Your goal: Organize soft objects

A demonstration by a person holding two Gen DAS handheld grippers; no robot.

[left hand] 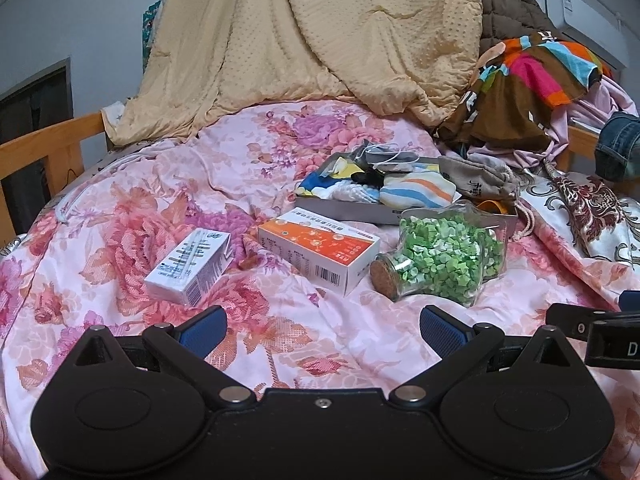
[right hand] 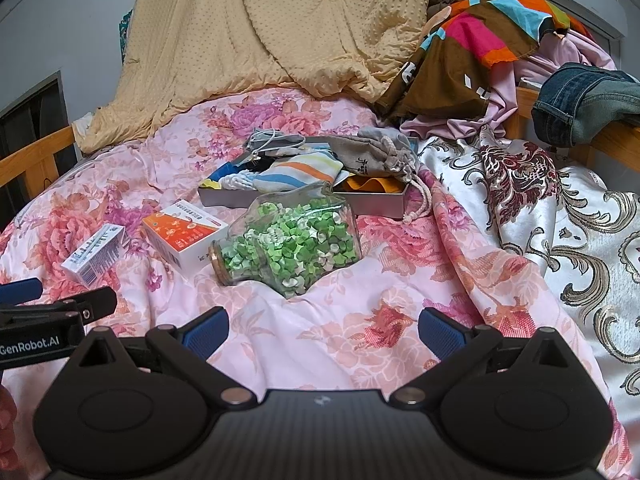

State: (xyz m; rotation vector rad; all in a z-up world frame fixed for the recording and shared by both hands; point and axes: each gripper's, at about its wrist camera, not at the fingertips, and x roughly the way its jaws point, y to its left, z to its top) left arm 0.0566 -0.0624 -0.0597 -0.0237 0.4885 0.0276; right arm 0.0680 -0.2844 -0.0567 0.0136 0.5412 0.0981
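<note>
Overhead, yellow quilt drapes floral bedsheet.

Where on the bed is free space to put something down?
Bare floral sheet lies between the right gripper and the glass jar, and left of the blue-white carton. Crowded: around the grey tray and orange box.

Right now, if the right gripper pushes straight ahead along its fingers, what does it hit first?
Probably the glass star-shaped jar of green paper stars, lying on the pink floral bedspread ahead of the open right gripper; depth is hard to judge.
</note>
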